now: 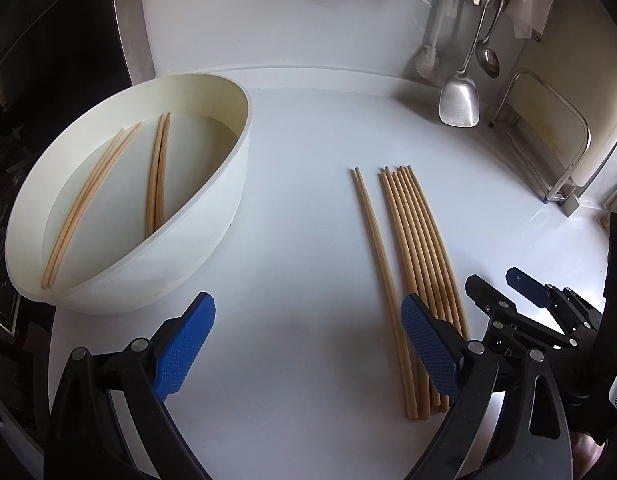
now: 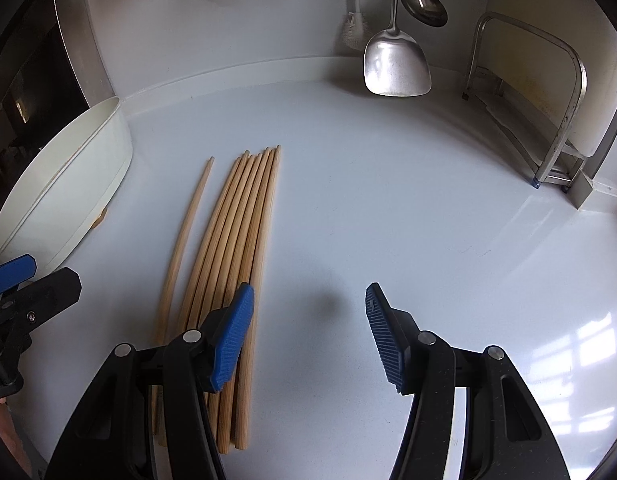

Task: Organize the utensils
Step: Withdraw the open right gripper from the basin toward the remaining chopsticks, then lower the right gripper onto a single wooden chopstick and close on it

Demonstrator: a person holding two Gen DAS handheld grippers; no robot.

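Several wooden chopsticks [image 1: 418, 256] lie side by side on the white counter; they also show in the right wrist view [image 2: 232, 248], with one chopstick [image 2: 184, 236] slightly apart on the left. A white bowl [image 1: 212, 216] at the left holds two pairs of chopsticks [image 1: 156, 172]; its side shows in the right wrist view [image 2: 68, 192]. My left gripper [image 1: 308, 344] is open and empty between the bowl and the row. My right gripper [image 2: 308, 336] is open and empty just right of the row; it shows in the left wrist view [image 1: 504, 288].
A metal spatula [image 2: 396, 68], a ladle [image 2: 424, 4] and a white brush [image 2: 354, 28] hang at the back wall. A metal rack [image 2: 556, 120] stands at the back right. A dark appliance [image 1: 48, 80] borders the counter [image 2: 388, 200] on the left.
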